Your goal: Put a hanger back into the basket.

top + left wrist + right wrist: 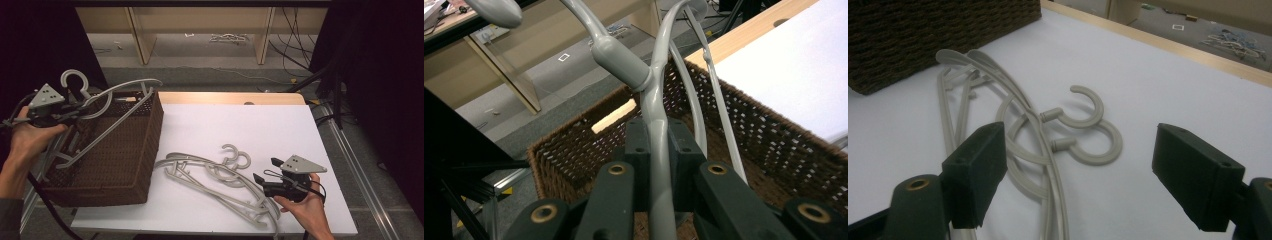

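I have a grey plastic coat hanger [107, 107] clamped over the dark woven wicker basket [131, 165].

My left gripper [65, 114] pinches its smooth arm just below the neck, visible up close in the left gripper view; the high view shows its hook [75, 80] up and its long axis slanting down into the basket. My right gripper [267, 171] hangs wide open and empty above two matching hangers [220, 182] on the white tabletop [280, 125].
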Demonstrator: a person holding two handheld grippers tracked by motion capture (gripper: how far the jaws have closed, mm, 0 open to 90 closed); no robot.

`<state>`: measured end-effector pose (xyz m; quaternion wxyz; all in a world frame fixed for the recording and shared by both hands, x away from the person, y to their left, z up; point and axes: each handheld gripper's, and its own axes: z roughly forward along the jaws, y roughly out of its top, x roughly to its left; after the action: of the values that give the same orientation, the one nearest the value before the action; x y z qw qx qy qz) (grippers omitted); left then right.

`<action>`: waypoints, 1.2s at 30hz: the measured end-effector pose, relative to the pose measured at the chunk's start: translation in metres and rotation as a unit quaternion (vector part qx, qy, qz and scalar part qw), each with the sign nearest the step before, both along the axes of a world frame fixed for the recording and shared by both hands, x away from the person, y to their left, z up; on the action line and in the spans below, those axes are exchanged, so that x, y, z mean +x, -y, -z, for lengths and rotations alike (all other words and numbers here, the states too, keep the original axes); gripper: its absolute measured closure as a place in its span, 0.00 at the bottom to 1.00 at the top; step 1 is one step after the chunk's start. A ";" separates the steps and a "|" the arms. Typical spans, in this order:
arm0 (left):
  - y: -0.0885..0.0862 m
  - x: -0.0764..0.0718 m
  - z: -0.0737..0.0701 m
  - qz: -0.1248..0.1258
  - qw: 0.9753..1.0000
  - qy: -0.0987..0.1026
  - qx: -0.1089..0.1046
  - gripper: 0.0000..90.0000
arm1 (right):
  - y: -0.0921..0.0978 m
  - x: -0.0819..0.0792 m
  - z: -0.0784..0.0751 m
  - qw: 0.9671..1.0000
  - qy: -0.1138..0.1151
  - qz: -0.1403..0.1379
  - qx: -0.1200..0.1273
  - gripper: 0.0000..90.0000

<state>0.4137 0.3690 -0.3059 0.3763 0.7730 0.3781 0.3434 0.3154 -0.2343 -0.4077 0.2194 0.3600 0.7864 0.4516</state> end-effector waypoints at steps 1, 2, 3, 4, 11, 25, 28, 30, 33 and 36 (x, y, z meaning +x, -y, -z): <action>-0.003 0.000 0.002 0.000 1.000 -0.001 0.001 0.91 | 0.000 0.000 0.000 1.000 0.000 -0.001 0.000 0.25; -0.005 0.001 0.004 -0.001 1.000 -0.001 -0.001 0.91 | 0.000 0.000 0.001 1.000 -0.001 -0.001 -0.001 0.25; -0.009 0.002 0.009 -0.010 1.000 0.000 -0.004 0.91 | 0.000 0.000 0.001 1.000 -0.007 0.001 -0.002 0.25; -0.009 0.002 0.009 -0.010 1.000 0.000 -0.004 0.91 | 0.000 0.001 0.002 1.000 -0.004 -0.001 0.000 0.25; -0.016 0.005 0.023 -0.015 1.000 -0.015 0.011 0.91 | 0.000 0.001 0.003 1.000 -0.006 -0.001 -0.001 0.25; -0.023 0.008 0.042 -0.029 0.999 -0.032 0.028 0.91 | 0.001 0.001 0.002 1.000 -0.010 0.001 0.000 0.25; -0.020 0.011 0.044 -0.028 0.998 -0.039 0.042 0.91 | 0.001 0.002 0.003 1.000 -0.010 -0.001 -0.002 0.25; -0.016 0.014 0.047 -0.024 0.998 -0.043 0.046 0.91 | 0.001 0.002 0.004 1.000 -0.011 0.000 -0.002 0.25; -0.012 0.019 0.052 -0.014 0.996 -0.053 0.066 0.91 | 0.001 0.002 0.004 1.000 -0.011 0.000 -0.002 0.25; -0.008 0.024 0.063 -0.013 0.995 -0.071 0.073 0.91 | 0.002 0.002 0.004 1.000 -0.012 -0.001 -0.003 0.25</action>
<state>0.4374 0.3766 -0.3692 0.2870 0.8157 0.3877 0.3193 0.3176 -0.2360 -0.4115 0.2109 0.3639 0.7908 0.4447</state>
